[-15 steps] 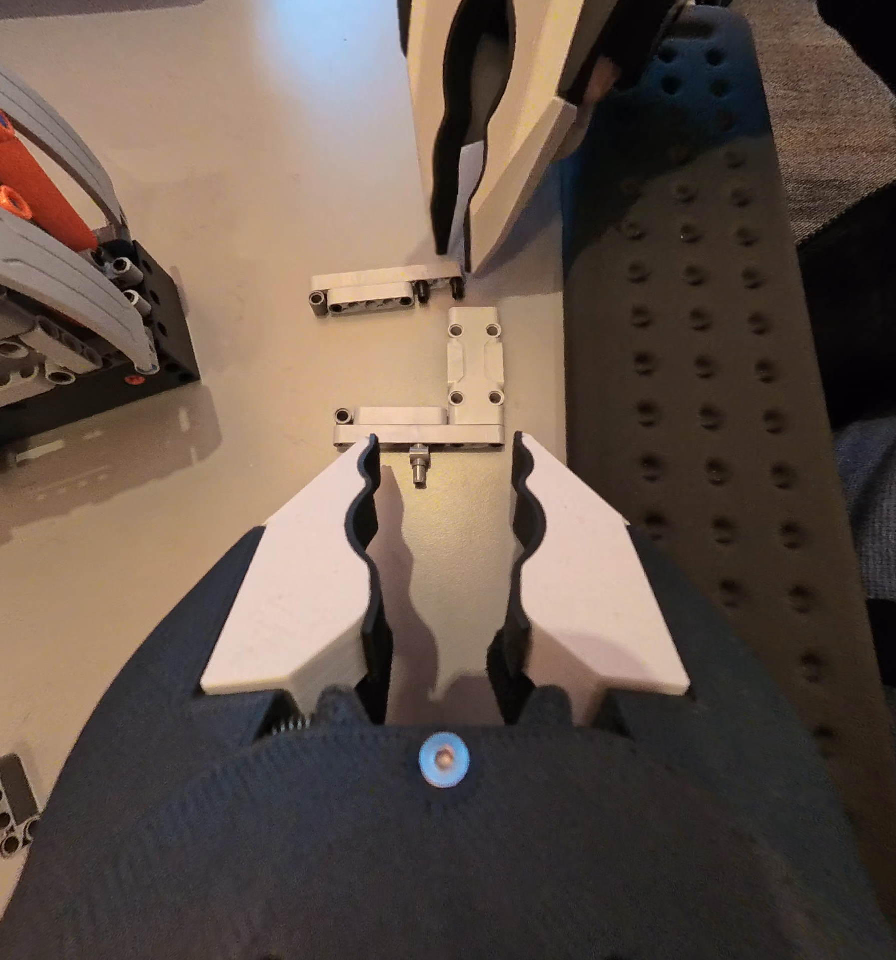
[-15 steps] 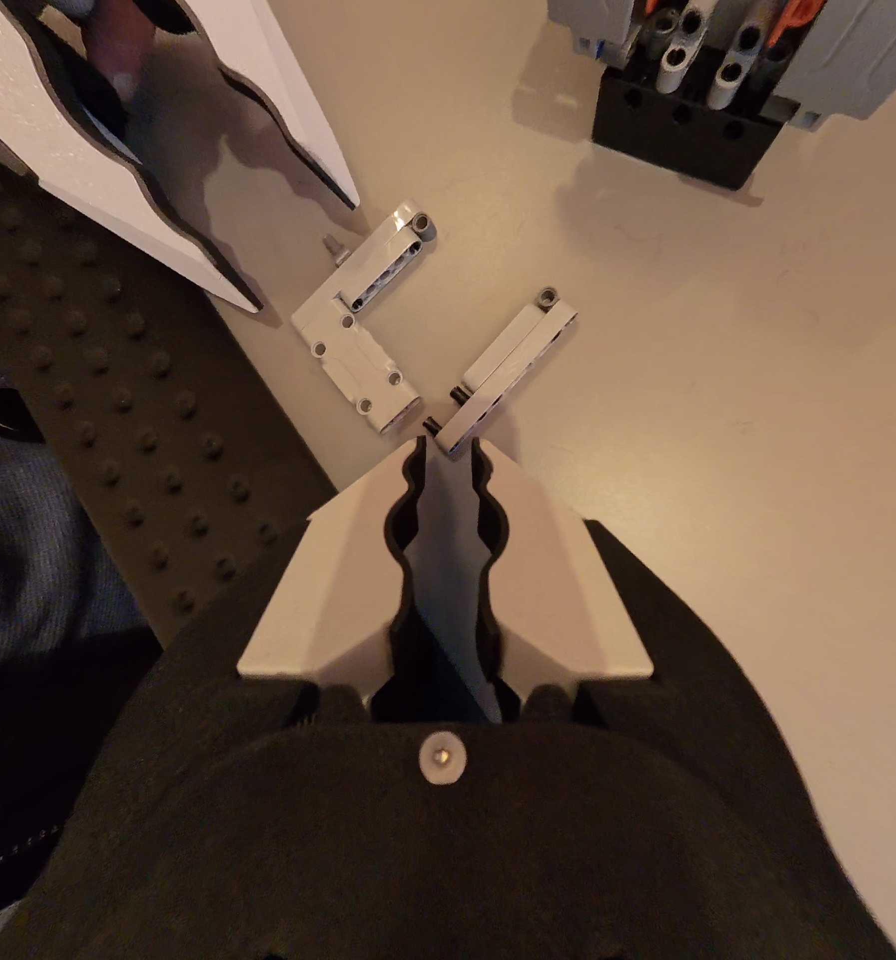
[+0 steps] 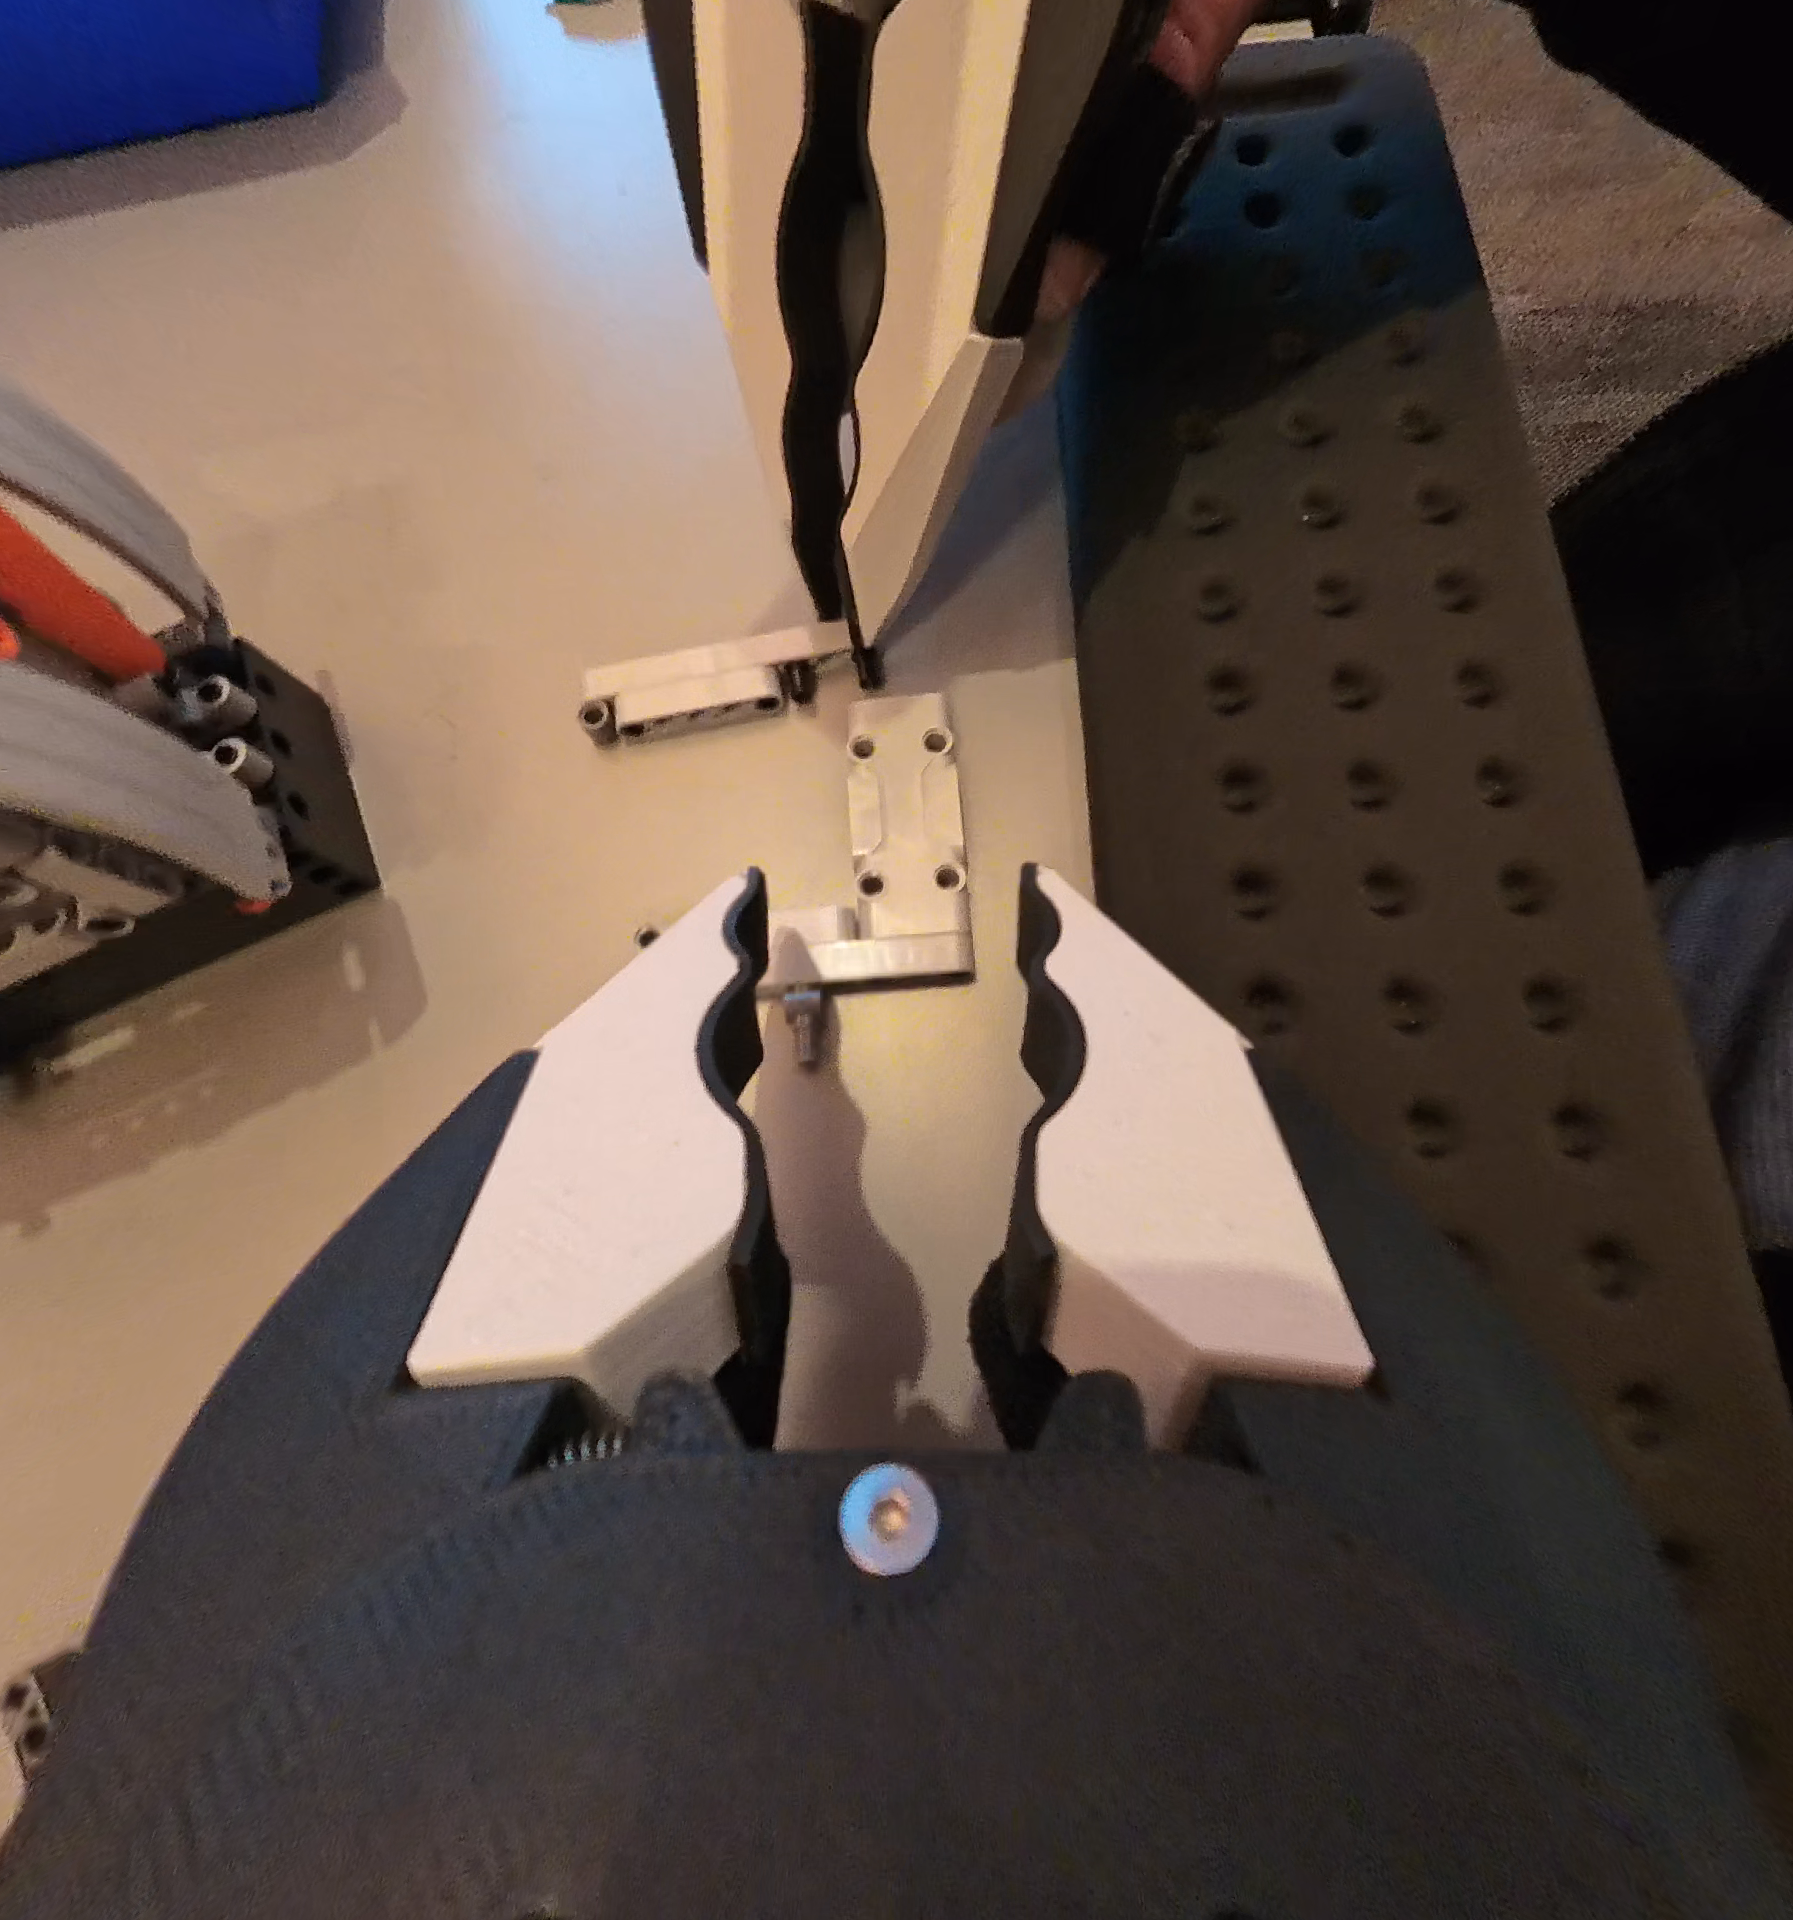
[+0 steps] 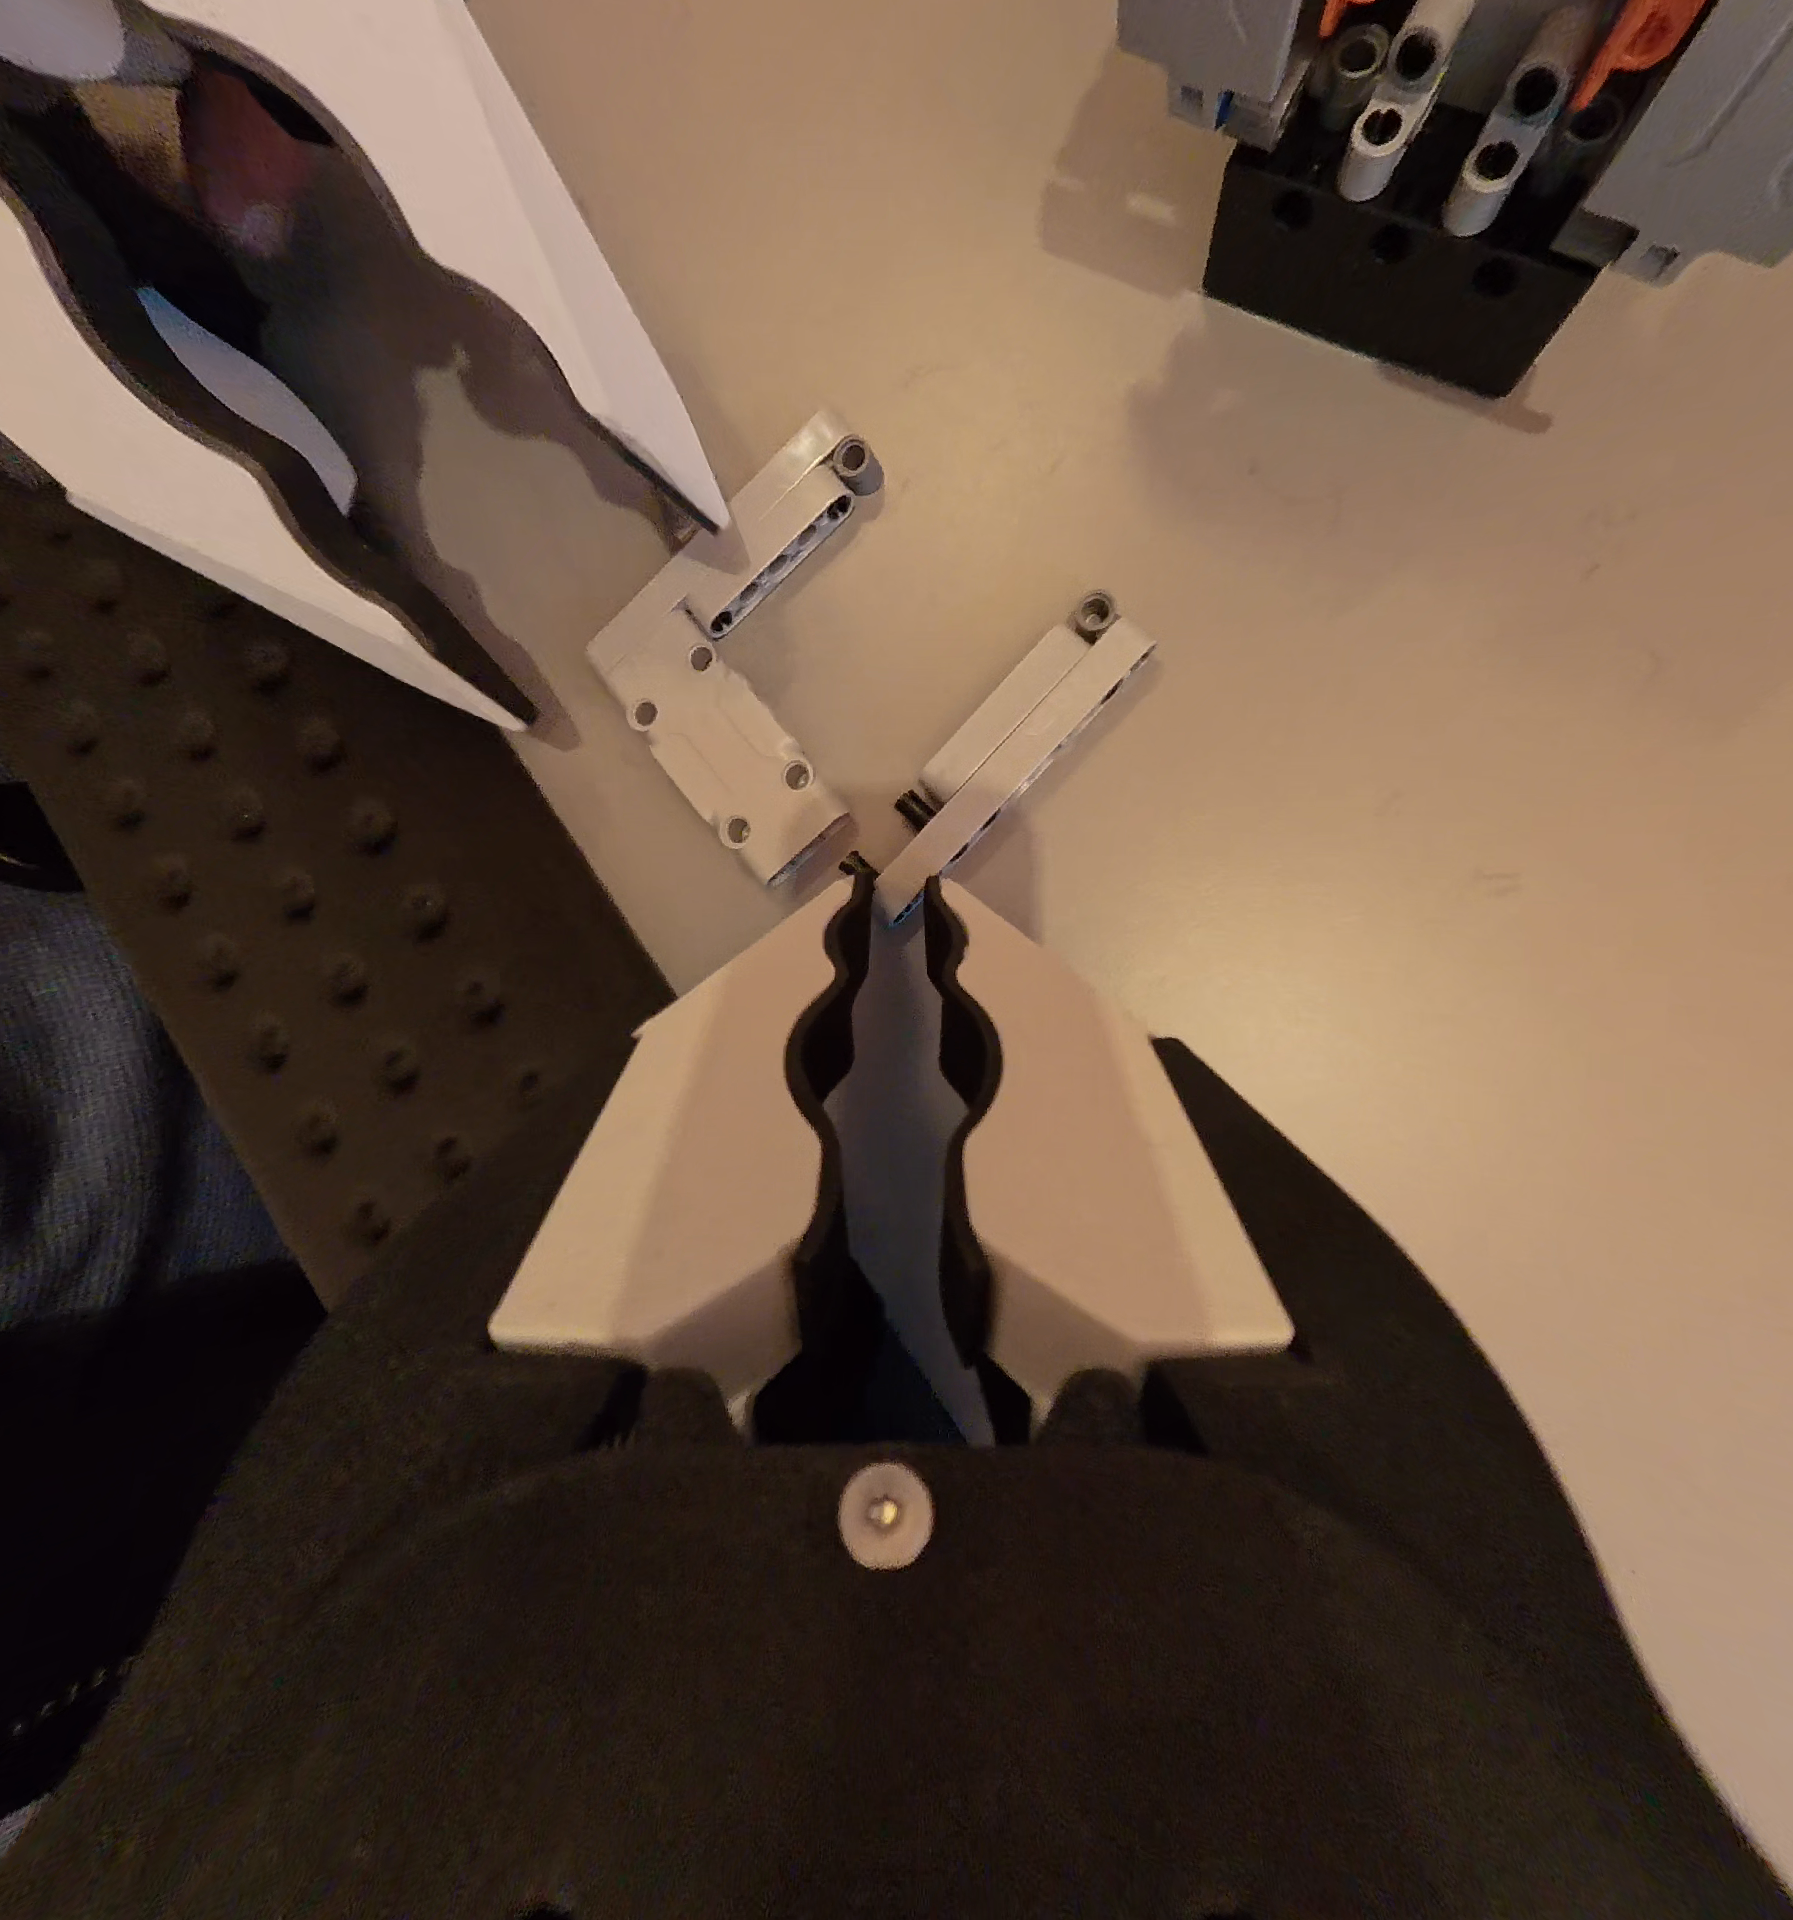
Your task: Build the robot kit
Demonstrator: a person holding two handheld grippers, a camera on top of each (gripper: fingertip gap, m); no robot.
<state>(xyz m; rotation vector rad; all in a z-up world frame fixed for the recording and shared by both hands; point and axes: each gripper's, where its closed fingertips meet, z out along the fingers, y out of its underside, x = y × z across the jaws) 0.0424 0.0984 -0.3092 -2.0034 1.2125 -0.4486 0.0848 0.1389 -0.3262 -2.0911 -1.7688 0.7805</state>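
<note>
The left gripper point(image 3: 892, 914) hangs low over the beige surface point(image 3: 476, 436) with its jaws spread wide. Between the fingertips lies the near end of an L-shaped grey piece point(image 3: 897, 831), a flat plate with four holes joined to a short beam. A small metal pin point(image 3: 807, 1029) sticks out of that beam, just inside the left finger point(image 3: 643, 1101). The piece sits close to the surface's edge, just beside a dark studded mat point(image 3: 1391, 831) that runs along that edge.

The right gripper point(image 4: 894, 896) has its jaws nearly closed, pinching the near end of a straight grey beam point(image 4: 1027, 748). The beam lies flat on the surface, and a black peg at its end almost touches the corner of the L-shaped piece point(image 4: 726, 748). In the left wrist view the same beam point(image 3: 694, 681) lies across the surface beyond the plate, with the right gripper's tips point(image 3: 856, 634) on its end.

A black-based model point(image 4: 1391, 260) with grey panels, white tubes and orange parts stands farther in from the edge, well apart from both pieces. A small grey brick point(image 3: 24, 1714) lies alone near the left gripper's body.
</note>
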